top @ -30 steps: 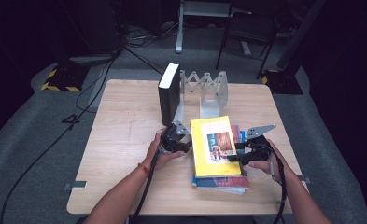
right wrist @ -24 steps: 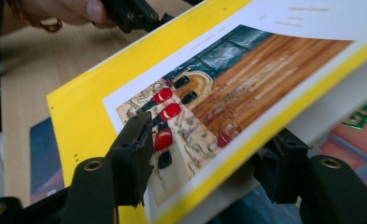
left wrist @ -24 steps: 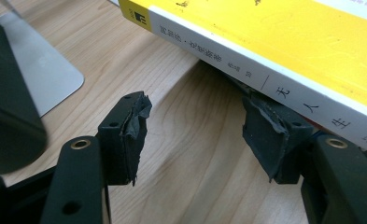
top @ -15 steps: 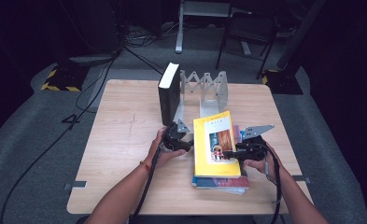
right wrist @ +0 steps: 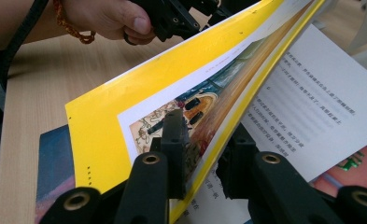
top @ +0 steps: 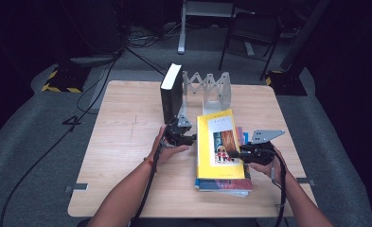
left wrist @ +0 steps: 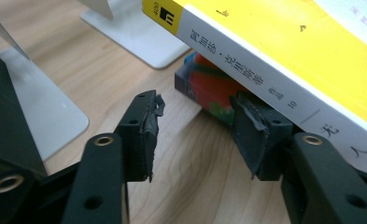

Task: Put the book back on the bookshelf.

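Right gripper (right wrist: 202, 140) pinches yellow book's (top: 220, 144) free edge.

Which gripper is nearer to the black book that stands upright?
Left. The left gripper sits just in front of the black book; the right gripper, gripping the yellow book, is farther right.

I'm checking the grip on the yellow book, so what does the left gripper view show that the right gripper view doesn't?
Left gripper view: spine lettering on the yellow book, a lower book beneath it, and the left gripper, jaws just closing with nothing between them. Right gripper view: a printed page under the cover, and the right gripper, jaws just closed on the book's edge. Both: the yellow book above the wooden table.
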Demonstrator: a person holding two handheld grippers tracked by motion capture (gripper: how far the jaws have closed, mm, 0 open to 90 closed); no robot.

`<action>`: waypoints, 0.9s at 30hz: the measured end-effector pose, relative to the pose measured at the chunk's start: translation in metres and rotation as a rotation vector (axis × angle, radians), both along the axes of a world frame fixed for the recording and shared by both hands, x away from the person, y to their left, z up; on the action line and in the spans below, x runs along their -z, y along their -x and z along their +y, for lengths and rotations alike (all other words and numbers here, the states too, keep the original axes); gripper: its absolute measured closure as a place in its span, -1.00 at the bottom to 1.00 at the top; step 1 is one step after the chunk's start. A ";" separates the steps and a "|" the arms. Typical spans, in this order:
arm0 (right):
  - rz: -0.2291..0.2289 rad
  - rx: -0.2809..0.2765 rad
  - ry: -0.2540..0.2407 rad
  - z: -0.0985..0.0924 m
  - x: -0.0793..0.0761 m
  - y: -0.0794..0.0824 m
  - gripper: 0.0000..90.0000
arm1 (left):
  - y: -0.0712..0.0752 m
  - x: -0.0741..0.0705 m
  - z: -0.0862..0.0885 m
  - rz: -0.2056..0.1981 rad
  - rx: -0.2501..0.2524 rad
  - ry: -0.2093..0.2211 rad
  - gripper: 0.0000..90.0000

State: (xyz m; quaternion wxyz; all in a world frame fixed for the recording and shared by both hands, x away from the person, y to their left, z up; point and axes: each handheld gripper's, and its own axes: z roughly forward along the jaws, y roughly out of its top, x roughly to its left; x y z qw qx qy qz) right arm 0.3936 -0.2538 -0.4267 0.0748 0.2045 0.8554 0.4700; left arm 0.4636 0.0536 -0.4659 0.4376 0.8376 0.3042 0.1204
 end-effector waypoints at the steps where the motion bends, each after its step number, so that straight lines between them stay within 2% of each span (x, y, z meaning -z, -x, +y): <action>1: -0.015 0.005 -0.004 0.000 -0.001 0.001 0.66 | 0.000 -0.004 0.001 -0.007 0.014 0.023 0.47; 2: -0.038 0.009 -0.009 0.000 -0.002 0.002 0.66 | 0.000 -0.008 0.002 -0.012 0.033 0.036 0.47; 3: -0.057 0.011 -0.014 0.000 -0.003 0.004 0.66 | 0.001 -0.013 0.002 -0.027 0.051 0.056 0.60; 4: -0.087 0.016 -0.019 -0.001 -0.005 0.006 0.67 | 0.003 -0.020 0.003 -0.053 0.052 0.051 0.69; 6: -0.143 0.039 -0.015 -0.001 -0.007 0.009 0.71 | 0.004 -0.033 0.004 -0.072 0.063 0.056 0.69; 7: -0.162 0.048 -0.024 -0.002 -0.009 0.010 0.73 | 0.004 -0.043 0.003 -0.095 0.069 0.050 0.69; 8: -0.185 0.064 -0.036 -0.003 -0.011 0.011 0.76 | 0.004 -0.047 0.003 -0.098 0.067 0.050 0.69; 9: -0.197 0.073 -0.040 -0.003 -0.012 0.011 0.78 | 0.004 -0.047 0.003 -0.098 0.067 0.050 0.69; 11: -0.211 0.085 -0.046 -0.003 -0.013 0.010 0.80 | 0.004 -0.061 0.002 -0.103 0.056 0.070 0.70; 14: -0.256 0.113 -0.046 -0.002 -0.017 0.008 0.86 | 0.003 -0.072 0.002 -0.135 0.043 0.070 0.75; 17: -0.285 0.138 -0.076 -0.004 -0.020 0.004 0.92 | 0.003 -0.088 0.001 -0.162 0.033 0.084 0.77; 18: -0.291 0.143 -0.081 -0.004 -0.020 0.004 0.93 | 0.003 -0.092 0.001 -0.168 0.043 0.081 0.77; 23: -0.329 0.157 -0.083 -0.007 -0.018 0.011 0.94 | 0.014 -0.097 -0.003 -0.198 0.041 0.073 0.72; 27: -0.366 0.150 -0.067 -0.008 -0.013 0.024 0.94 | 0.023 -0.096 0.001 -0.212 0.044 0.115 0.58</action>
